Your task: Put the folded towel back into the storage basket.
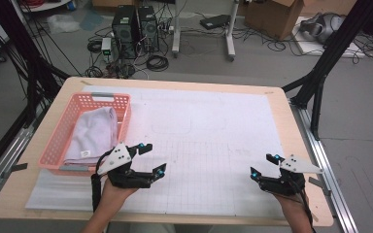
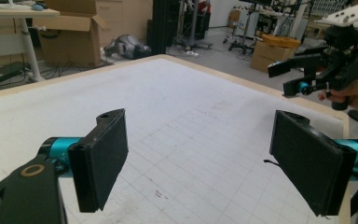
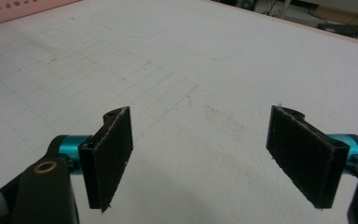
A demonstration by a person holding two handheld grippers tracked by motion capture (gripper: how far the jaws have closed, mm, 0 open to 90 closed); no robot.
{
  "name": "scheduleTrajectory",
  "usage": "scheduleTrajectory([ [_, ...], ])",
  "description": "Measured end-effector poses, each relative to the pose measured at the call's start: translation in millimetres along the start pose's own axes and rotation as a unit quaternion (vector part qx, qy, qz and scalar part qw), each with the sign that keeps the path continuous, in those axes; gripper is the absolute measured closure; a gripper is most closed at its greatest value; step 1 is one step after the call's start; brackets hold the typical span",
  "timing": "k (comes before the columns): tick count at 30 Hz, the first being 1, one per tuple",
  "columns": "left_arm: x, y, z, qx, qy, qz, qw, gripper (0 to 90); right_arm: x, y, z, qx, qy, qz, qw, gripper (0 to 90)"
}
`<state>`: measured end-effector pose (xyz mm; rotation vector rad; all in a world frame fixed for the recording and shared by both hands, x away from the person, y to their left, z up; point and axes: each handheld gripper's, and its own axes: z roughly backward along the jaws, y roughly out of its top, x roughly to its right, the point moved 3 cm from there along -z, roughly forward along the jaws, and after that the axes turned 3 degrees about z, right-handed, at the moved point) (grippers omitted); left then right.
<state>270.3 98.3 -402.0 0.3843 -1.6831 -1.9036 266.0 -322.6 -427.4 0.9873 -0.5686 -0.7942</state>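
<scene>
From the high view, the desk (image 1: 53,194) carries a white gridded sheet (image 1: 213,155) and, on its left part, a pink basket (image 1: 58,141) with a folded pale towel (image 1: 94,133) lying inside it. The basket's long axis runs from the near edge of the desk toward the far edge, leaning slightly rightward as it goes away, and the towel lies along the same line, its narrower end toward the far rim. The left tongs (image 1: 154,159) sit just beside the basket's near right corner, apart from it, pointing right and a little away from the person, jaws spread and holding nothing. The right tongs (image 1: 262,165) are well apart over the right part of the sheet, pointing left, jaws likewise spread and bare.

In the left gripper view, the left tongs (image 2: 198,161) stand released, their two black pads wide apart above the gridded sheet (image 2: 177,107). The right tongs (image 2: 291,77) appear farther off at the upper right, gripped by a hand (image 2: 354,93), jaws parted.

In the right gripper view, the right tongs (image 3: 200,156) are released over the sheet (image 3: 191,70), nothing between the pads. A strip of the pink basket (image 3: 14,9) shows at the upper left corner.
</scene>
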Motion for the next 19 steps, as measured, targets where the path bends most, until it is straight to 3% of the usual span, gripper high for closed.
scheduleTrajectory([
  [9, 1.4, -13.1, -10.1, -0.014, -0.002, 0.006, 0.9999, 19.8, 0.2, -1.9, 0.9, -0.001, -0.002, -0.004, 1.0000, 21.4],
  [19, 0.7, -19.9, -9.7, -0.018, 0.002, 0.007, 0.9998, 20.0, 1.1, -4.5, -1.7, -0.006, 0.000, 0.000, 1.0000, 21.4],
])
